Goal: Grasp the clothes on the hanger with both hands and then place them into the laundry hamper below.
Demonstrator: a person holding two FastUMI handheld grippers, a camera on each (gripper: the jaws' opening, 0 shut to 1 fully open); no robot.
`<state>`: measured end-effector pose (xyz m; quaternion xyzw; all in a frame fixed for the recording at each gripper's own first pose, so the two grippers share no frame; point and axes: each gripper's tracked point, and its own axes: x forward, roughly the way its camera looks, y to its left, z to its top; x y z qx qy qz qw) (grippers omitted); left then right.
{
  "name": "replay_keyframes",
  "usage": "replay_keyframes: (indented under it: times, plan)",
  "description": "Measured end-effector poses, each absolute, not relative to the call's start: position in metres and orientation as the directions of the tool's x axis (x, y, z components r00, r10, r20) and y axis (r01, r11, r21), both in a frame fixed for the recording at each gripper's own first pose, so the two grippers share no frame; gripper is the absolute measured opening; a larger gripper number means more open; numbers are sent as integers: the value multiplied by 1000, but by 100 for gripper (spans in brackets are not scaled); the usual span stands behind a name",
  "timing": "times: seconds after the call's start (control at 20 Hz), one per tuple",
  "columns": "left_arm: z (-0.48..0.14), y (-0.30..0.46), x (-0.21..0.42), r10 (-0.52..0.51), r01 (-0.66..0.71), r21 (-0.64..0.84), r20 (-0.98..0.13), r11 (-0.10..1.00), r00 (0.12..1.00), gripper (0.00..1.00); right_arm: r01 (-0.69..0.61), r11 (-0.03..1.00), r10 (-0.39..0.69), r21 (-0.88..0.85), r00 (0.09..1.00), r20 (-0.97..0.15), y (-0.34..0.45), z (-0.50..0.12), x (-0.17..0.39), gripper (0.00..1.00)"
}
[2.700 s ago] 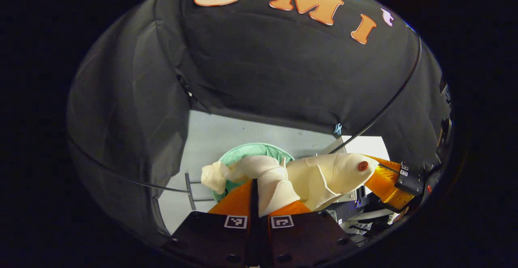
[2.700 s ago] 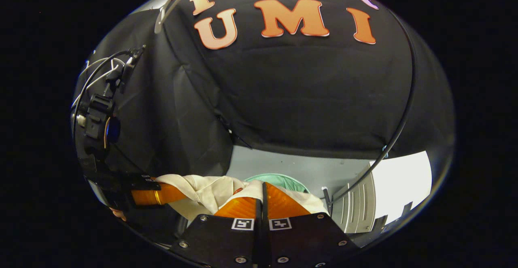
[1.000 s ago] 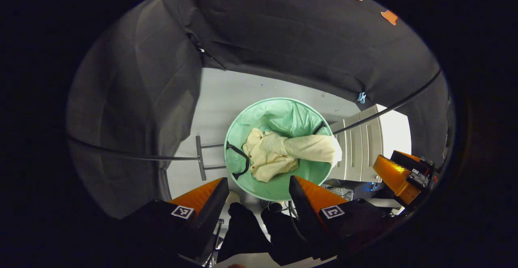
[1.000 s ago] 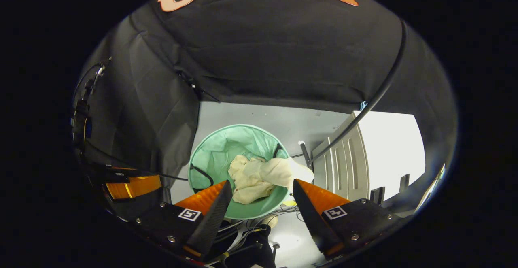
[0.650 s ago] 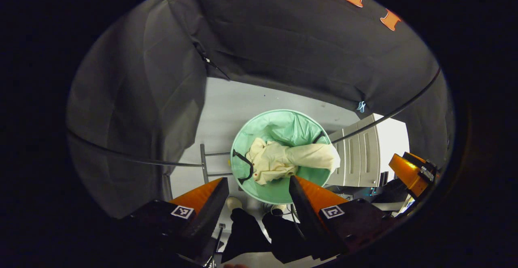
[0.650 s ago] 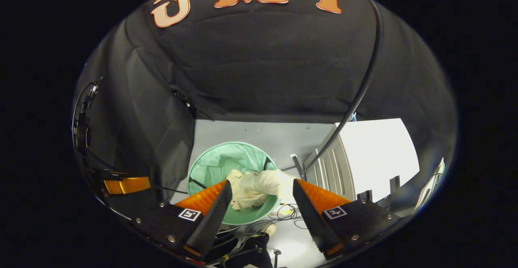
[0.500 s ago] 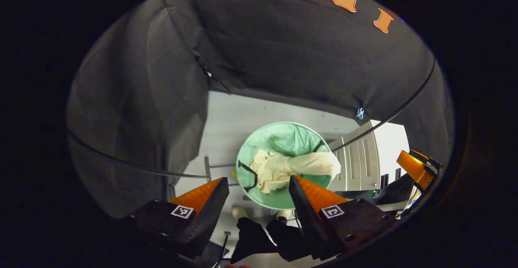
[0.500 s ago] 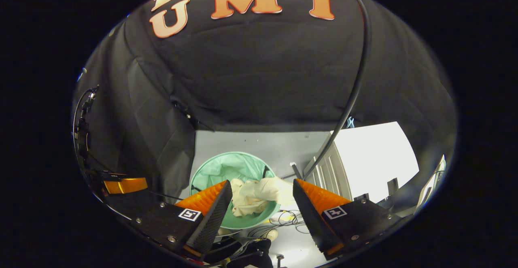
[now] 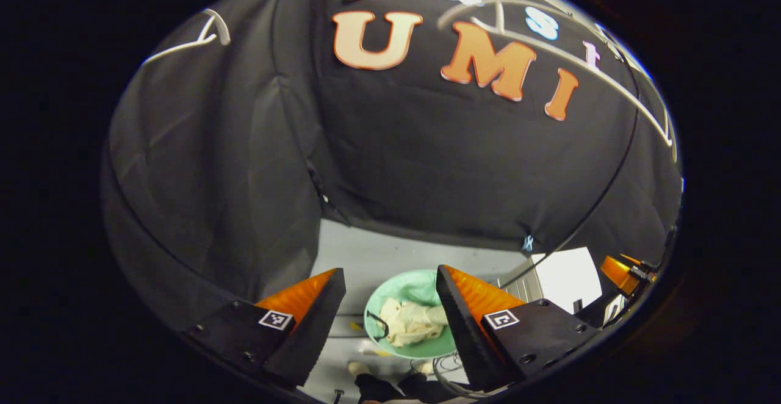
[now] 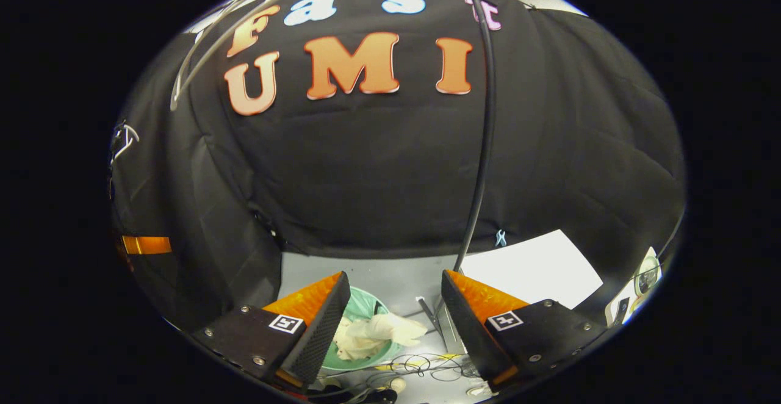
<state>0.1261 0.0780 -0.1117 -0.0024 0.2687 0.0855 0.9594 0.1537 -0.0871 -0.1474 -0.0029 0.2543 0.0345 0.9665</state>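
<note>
The cream garment (image 9: 413, 326) lies crumpled inside the round green laundry hamper (image 9: 379, 297) on the floor far below, seen between my left gripper's (image 9: 387, 274) open fingers. In the right gripper view the same garment (image 10: 369, 334) fills the hamper (image 10: 359, 305), one sleeve draped over its right rim. My right gripper (image 10: 395, 278) is open too, with nothing between its fingers. Each gripper sits high above the hamper, apart from the cloth. The other gripper's orange finger shows at the far right (image 9: 618, 271) and far left (image 10: 146, 245). A bare white hanger (image 9: 549, 41) hangs above.
A black rack pole (image 10: 482, 135) runs down just right of the hamper. A white cabinet (image 10: 531, 273) stands to its right. Loose cables (image 10: 427, 364) lie on the grey floor in front. A person's shoe (image 9: 355, 367) and dark trouser legs are below the left gripper.
Both grippers were shut on the garment 2.7 s ago, then opened and it dropped into the hamper. Over the last second both have lifted and tilted up, so the hamper looks smaller and lower.
</note>
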Motion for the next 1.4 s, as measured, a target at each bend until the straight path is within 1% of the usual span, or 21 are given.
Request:
replay_keyframes:
  times: [0.1, 0.15, 0.2, 0.4, 0.5, 0.6, 0.65, 0.7, 0.75, 0.8, 0.85, 0.9, 0.95, 1.0, 1.05, 1.1, 1.15, 1.2, 1.3, 1.35, 1.4]
  plan:
    - [-74, 94, 121, 217, -200, 85, -433, 976, 875, 100, -52, 998, 55, 18, 890, -452, -96, -113, 149, 94]
    - [-57, 97, 119, 234, -214, 94, -392, 972, 890, 100, -47, 999, 51, 20, 905, -422, -99, -95, 147, 94]
    - [-40, 97, 117, 241, -223, 92, -356, 970, 903, 98, -41, 999, 47, 23, 919, -391, -101, -74, 143, 94]
    - [30, 93, 107, 221, -215, 51, -199, 975, 955, 98, -39, 999, 46, 30, 958, -282, -111, -5, 132, 94]
    - [60, 98, 92, 227, -222, 51, -116, 974, 967, 97, -40, 999, 43, 18, 968, -246, -117, 22, 129, 94]
    - [77, 102, 80, 233, -231, 53, -32, 972, 972, 97, -40, 999, 40, 7, 978, -202, -124, 45, 123, 94]
    - [87, 104, 72, 235, -235, 57, -5, 970, 972, 99, -38, 999, 37, -2, 983, -182, -129, 56, 120, 94]
    - [98, 107, 62, 244, -244, 64, 16, 968, 970, 100, -35, 999, 32, -10, 986, -162, -133, 64, 117, 94]
    - [106, 112, 52, 256, -257, 68, 31, 964, 966, 94, -35, 999, 33, -16, 990, -140, -137, 73, 114, 94]
    - [113, 115, 43, 266, -269, 68, 45, 961, 963, 100, -34, 999, 32, -20, 992, -122, -141, 80, 111, 94]
    - [118, 116, 36, 274, -278, 64, 61, 958, 960, 100, -31, 999, 29, -21, 994, -107, -146, 86, 109, 94]
    - [122, 118, 31, 281, -286, 57, 73, 957, 957, 99, -28, 999, 26, -19, 995, -96, -151, 90, 107, 91]
    - [122, 116, 30, 290, -294, 47, 80, 955, 954, 99, -24, 1000, 22, -15, 996, -89, -156, 92, 104, 94]
    - [121, 114, 30, 288, -292, 37, 83, 956, 954, 98, -22, 1000, 21, -7, 996, -86, -160, 91, 102, 94]
    - [118, 108, 32, 278, -282, 35, 78, 959, 957, 98, -20, 1000, 20, 0, 996, -91, -164, 89, 100, 100]
    - [114, 104, 31, 279, -283, 39, 71, 958, 958, 97, -20, 1000, 21, 5, 995, -97, -167, 85, 99, 94]
    - [113, 101, 30, 282, -286, 48, 73, 957, 957, 94, -23, 1000, 24, 8, 995, -101, -169, 83, 97, 94]
    - [113, 95, 29, 280, -284, 54, 76, 957, 957, 100, -25, 1000, 25, 6, 994, -103, -173, 83, 95, 94]
    - [114, 82, 27, 268, -273, 54, 85, 961, 960, 100, -30, 1000, 30, 1, 995, -98, -178, 84, 92, 94]
    - [114, 76, 25, 262, -267, 52, 88, 962, 961, 100, -31, 1000, 31, 3, 995, -98, -182, 84, 91, 100]
    - [113, 71, 23, 260, -265, 52, 90, 963, 962, 100, -33, 999, 34, 9, 995, -98, -185, 84, 89, 100]
